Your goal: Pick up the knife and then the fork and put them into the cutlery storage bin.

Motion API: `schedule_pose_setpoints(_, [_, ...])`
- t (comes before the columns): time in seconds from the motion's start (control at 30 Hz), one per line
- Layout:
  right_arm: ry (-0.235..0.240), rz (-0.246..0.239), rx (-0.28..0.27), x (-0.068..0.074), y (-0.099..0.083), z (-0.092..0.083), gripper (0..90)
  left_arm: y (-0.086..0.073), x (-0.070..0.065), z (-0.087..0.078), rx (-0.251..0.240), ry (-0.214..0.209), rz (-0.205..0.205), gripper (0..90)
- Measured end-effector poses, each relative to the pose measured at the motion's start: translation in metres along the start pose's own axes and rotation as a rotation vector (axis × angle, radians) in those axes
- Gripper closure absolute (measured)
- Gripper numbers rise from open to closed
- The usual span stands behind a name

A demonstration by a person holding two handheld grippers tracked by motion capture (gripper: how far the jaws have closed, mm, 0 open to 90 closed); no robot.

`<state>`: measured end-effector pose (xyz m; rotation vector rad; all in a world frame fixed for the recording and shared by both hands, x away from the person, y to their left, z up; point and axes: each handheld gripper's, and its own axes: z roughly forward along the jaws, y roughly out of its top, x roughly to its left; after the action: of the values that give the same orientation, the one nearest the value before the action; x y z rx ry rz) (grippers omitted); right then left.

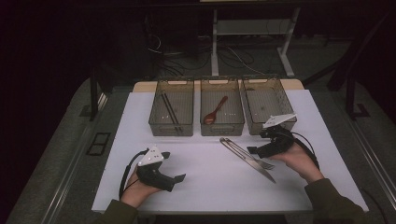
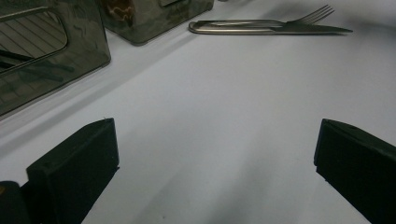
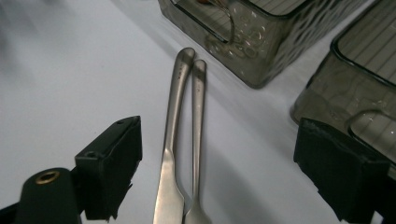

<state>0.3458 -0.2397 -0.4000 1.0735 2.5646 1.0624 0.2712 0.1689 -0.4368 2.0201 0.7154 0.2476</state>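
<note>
A steel knife (image 1: pixel 261 170) and a steel fork (image 1: pixel 259 161) lie side by side on the white mat (image 1: pixel 210 186), handles toward the bins. My right gripper (image 1: pixel 254 150) hovers just right of their handles with its jaws open. In the right gripper view the knife (image 3: pixel 173 140) and fork (image 3: pixel 198 116) run up between the open gripper's (image 3: pixel 217 158) jaws, untouched. My left gripper (image 1: pixel 180 178) rests low at the front left, open. Its own view has bare mat between its (image 2: pixel 215 163) jaws, with the fork (image 2: pixel 317 11) and knife (image 2: pixel 322 29) farther off.
Three smoky plastic bins stand in a row at the back of the mat. The left bin (image 1: pixel 170 128) holds dark chopsticks (image 1: pixel 169 109), the middle bin (image 1: pixel 222 128) a wooden spoon (image 1: pixel 215 111), and the right bin (image 1: pixel 252 126) looks bare. Cables and desk legs lie beyond.
</note>
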Motion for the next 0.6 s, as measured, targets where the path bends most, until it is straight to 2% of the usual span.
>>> schedule_pose_setpoints(0.2, [0.001,-0.003,0.017,0.000,0.010,0.009,14.8,0.000,0.000,0.000,0.001,-0.004,0.000,0.0])
schedule_pose_setpoints(0.47, [0.034,-0.009,0.078,0.000,0.022,0.021,14.8,0.000,0.001,0.000,0.000,-0.004,-0.001,0.0])
schedule_pose_setpoints(0.6, [0.027,-0.024,0.111,0.001,0.026,0.026,17.0,0.000,0.000,0.000,-0.001,-0.005,0.000,0.0])
